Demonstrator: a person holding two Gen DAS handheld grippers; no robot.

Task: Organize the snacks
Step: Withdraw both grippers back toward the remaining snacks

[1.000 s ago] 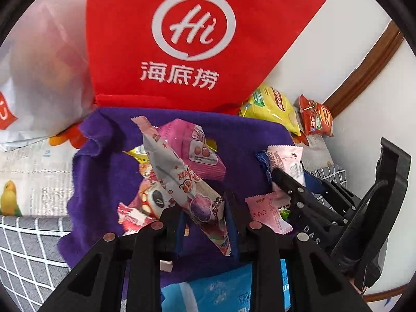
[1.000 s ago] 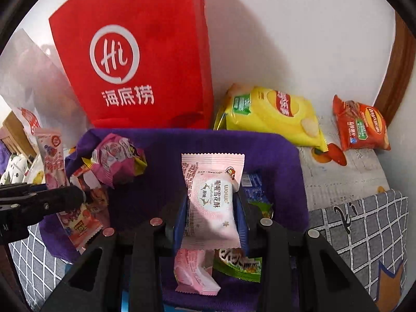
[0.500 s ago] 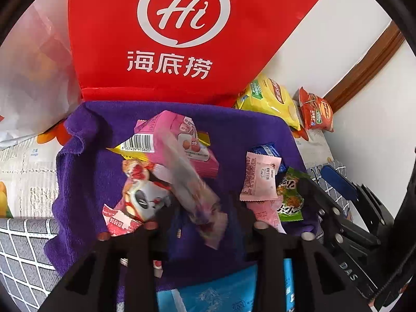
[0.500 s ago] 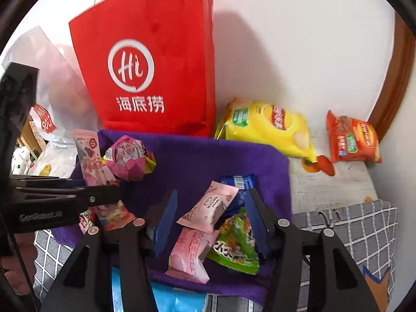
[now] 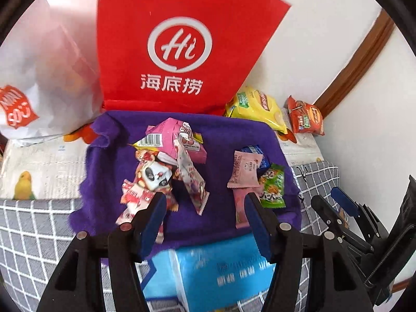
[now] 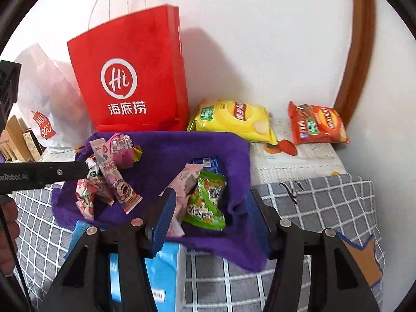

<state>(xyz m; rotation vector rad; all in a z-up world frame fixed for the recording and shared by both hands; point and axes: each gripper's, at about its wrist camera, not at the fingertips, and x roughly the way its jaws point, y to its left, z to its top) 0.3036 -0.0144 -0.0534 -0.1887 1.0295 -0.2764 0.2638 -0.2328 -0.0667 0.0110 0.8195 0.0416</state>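
Left wrist view: left claw (image 5: pixel 204 215) spread wide, nothing between its pads, poised over the near edge of the purple cloth (image 5: pixel 221 140). Right claw (image 6: pixel 208 213) likewise wide and empty. Snacks lay in two clusters on the cloth: a left pile around the pink packet (image 5: pixel 179 137), and a right group with the pale pink wrapper (image 5: pixel 245 169) and green packet (image 5: pixel 273 188). Yellow chip bag (image 6: pixel 234 119) and red chip bag (image 6: pixel 317 124) sat far right, off the cloth. Risk, as judged: overlapping wrappers could come up two at once, or a pad might snag the loose cloth and drag both piles.
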